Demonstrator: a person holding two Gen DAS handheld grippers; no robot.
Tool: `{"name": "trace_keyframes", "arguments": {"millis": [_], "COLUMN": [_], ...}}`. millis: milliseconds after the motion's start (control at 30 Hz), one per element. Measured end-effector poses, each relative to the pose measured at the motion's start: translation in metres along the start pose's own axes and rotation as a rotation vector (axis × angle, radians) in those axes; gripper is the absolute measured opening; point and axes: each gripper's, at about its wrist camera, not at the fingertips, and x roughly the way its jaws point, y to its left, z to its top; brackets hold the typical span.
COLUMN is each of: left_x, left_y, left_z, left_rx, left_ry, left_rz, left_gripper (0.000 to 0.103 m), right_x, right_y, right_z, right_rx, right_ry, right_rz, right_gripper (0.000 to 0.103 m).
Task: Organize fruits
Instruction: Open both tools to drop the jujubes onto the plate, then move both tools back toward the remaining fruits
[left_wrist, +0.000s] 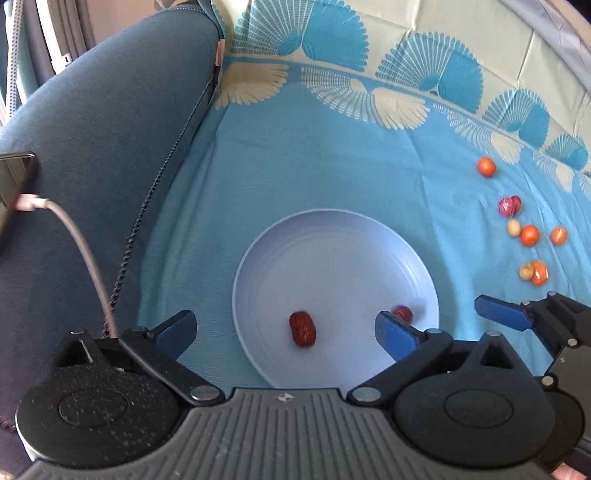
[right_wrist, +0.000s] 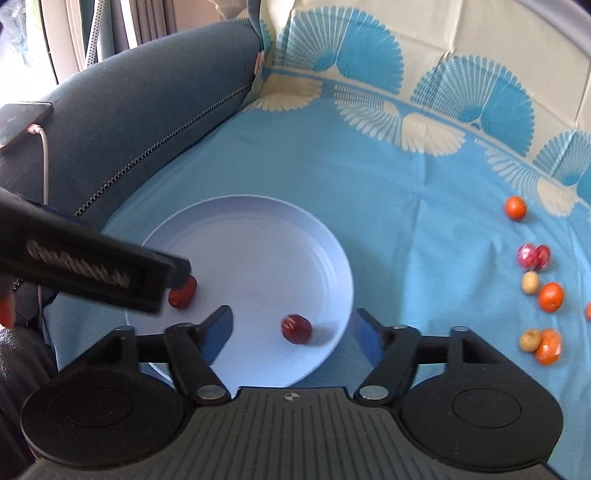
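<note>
A: What is the left wrist view showing?

B: The left gripper (left_wrist: 284, 330) is hanging over the pale blue plate (left_wrist: 332, 236) with its jaws standing wide and nothing between the pads. A red date (left_wrist: 303, 328) is lying on the plate floor in the gap, touching neither finger. A second red date (left_wrist: 403, 313) is lying near the plate's right rim, partly hidden behind the right blue fingertip. One blue finger of the right gripper (left_wrist: 502, 314) is entering from the right edge.

A: What is the right wrist view adding?

B: The right gripper (right_wrist: 293, 328) is showing both fingers here, jaws partly open and gripping nothing. The rounder date (right_wrist: 296, 328) is resting between them on the plate (right_wrist: 258, 221), and it appears slightly blurred. The other date (right_wrist: 183, 291) is sitting at the plate's left side, partly covered by the dark body of the left gripper (right_wrist: 110, 273), whose jaws cannot be read from this view.

A: Where are the remaining fruits?

B: They are lying well apart from the plate, on the blue patterned cloth (right_wrist: 406, 206) at the right: small oranges (right_wrist: 550, 297), pale round fruits (right_wrist: 530, 282) and a red pair (right_wrist: 533, 256). The left view is showing the same cluster smaller.

A: Anything else?

B: A phone (right_wrist: 22, 120) with a cable (left_wrist: 85, 258) is resting on the grey-blue sofa arm (left_wrist: 110, 129).
</note>
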Motion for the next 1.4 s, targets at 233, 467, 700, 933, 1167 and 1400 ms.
{"name": "trace_keyframes", "arguments": {"millis": [233, 467, 700, 933, 1167, 1400], "left_x": [-0.053, -0.097, -0.137, -0.159, -0.167, -0.171], "left_y": [-0.011, -0.011, -0.015, -0.026, -0.037, -0.040], "left_z": [-0.025, -0.061, -0.081, -0.091, -0.095, -0.098], "left_rx": [0.016, -0.037, -0.021, -0.008, 0.027, 0.040], "left_ry": [0.043, 0.064, 0.006, -0.033, -0.057, -0.057], "left_rz": [0.047, 0.066, 0.120, 0.116, 0.116, 0.121], "left_gripper": [0.103, 0.103, 0.103, 0.103, 0.103, 0.103], "right_x": [-0.062, -0.120, -0.162, -0.186, -0.196, -0.200], "right_y": [-0.001, 0.009, 0.003, -0.003, -0.002, -0.002], "right_z": [-0.019, -0.041, -0.054, -0.067, -0.073, -0.076], "right_rx": [0.077, 0.091, 0.125, 0.149, 0.139, 0.149], "right_ry": [0.017, 0.003, -0.090, -0.136, -0.158, -0.164], "right_rz": [0.039, 0.054, -0.002, -0.004, 0.002, 0.009], "right_gripper": [0.088, 0.095, 0.096, 0.096, 0.096, 0.096]}}
